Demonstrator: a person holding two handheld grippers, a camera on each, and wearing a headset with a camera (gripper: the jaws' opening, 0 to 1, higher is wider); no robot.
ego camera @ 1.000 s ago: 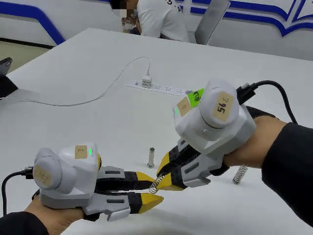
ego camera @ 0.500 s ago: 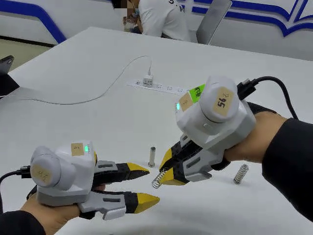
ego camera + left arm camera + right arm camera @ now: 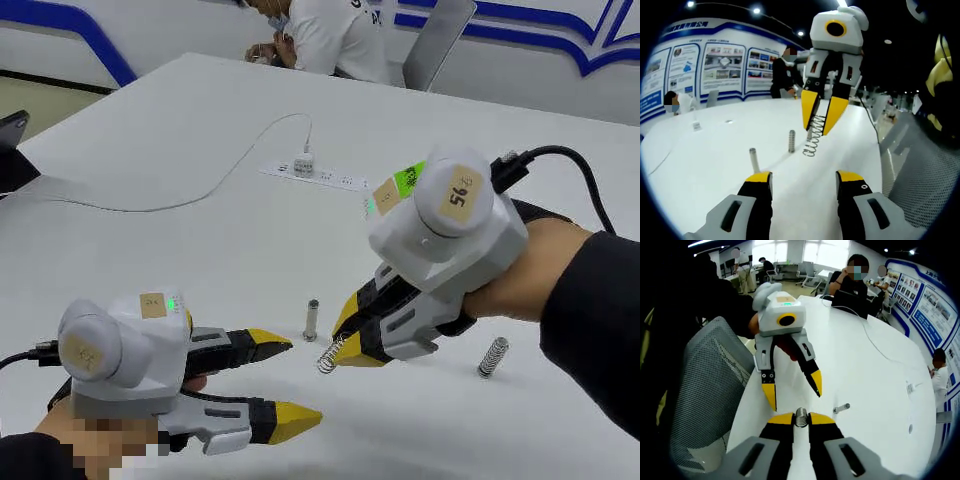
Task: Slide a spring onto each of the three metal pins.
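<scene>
My right gripper [image 3: 343, 352] is shut on one end of a small steel spring [image 3: 328, 357], which hangs just above the white table. The same spring [image 3: 800, 417] sits pinched between the yellow tips in the right gripper view. A short metal pin [image 3: 312, 320] stands upright just behind the spring. In the left gripper view two upright pins [image 3: 791, 141] [image 3: 753, 159] stand left of the spring [image 3: 812, 140]. My left gripper [image 3: 288, 380] is open, a short way left of the spring, with nothing between its fingers. A second spring [image 3: 492, 357] lies on the table to the right.
A white power strip [image 3: 320, 180] with a plug and a long cable [image 3: 190, 205] lies mid-table beyond the pin. A person sits at the far edge by a laptop [image 3: 435, 42]. A grey mesh chair [image 3: 705, 390] stands beside the near table edge.
My left gripper has opened and drawn back left from the spring it was closed against. The right gripper keeps the spring and has shifted slightly up and right.
</scene>
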